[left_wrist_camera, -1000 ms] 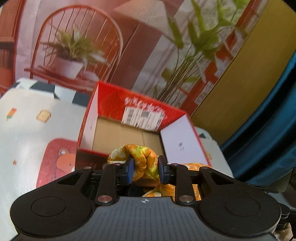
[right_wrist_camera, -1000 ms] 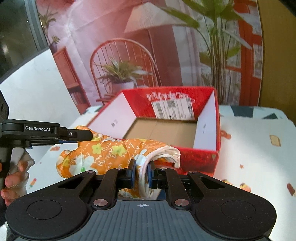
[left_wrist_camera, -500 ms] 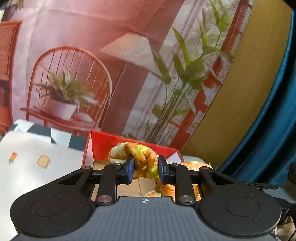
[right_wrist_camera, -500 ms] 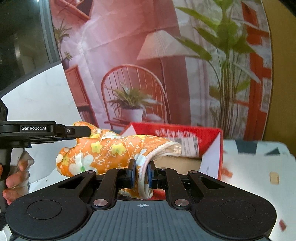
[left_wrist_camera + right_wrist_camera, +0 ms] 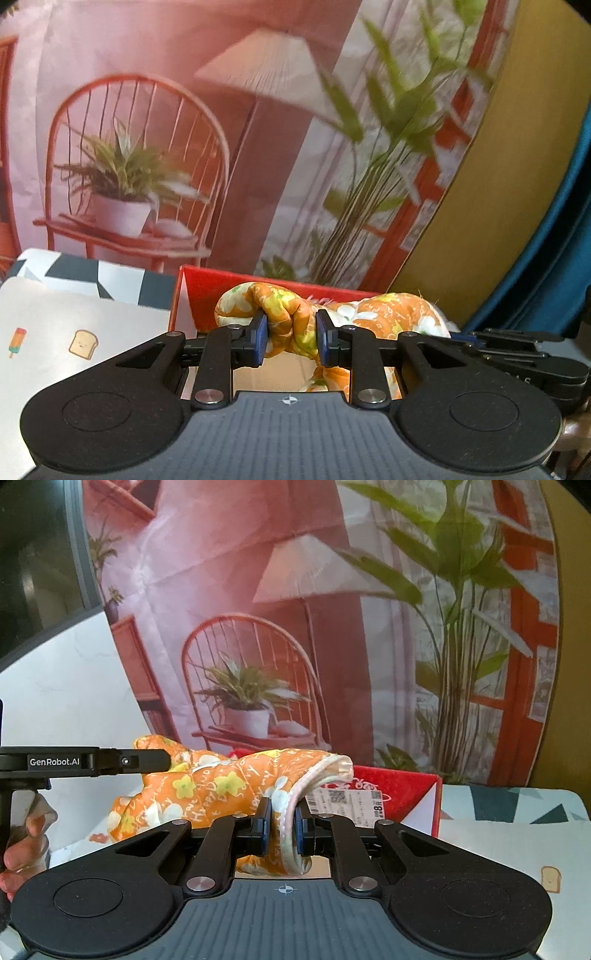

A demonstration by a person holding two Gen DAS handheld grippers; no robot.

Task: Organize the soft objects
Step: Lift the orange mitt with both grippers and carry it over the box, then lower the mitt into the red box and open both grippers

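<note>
Beyond both grippers, against the printed backdrop [image 5: 229, 590], stands the open red cardboard box [image 5: 402, 786], mouth up, on the patterned mat [image 5: 74, 332], just ahead of and below the load. Slung crosswise between the two hands, above the near wall of that box: the orange floral oven mitt [image 5: 207, 786], long axis running from hand to hand. Clamped on the bunched fingertip end, the left gripper [image 5: 290, 338]; pinched almost fully closed on the white-trimmed cuff, the right gripper [image 5: 282, 825], neither clearly nearer the box.
</note>
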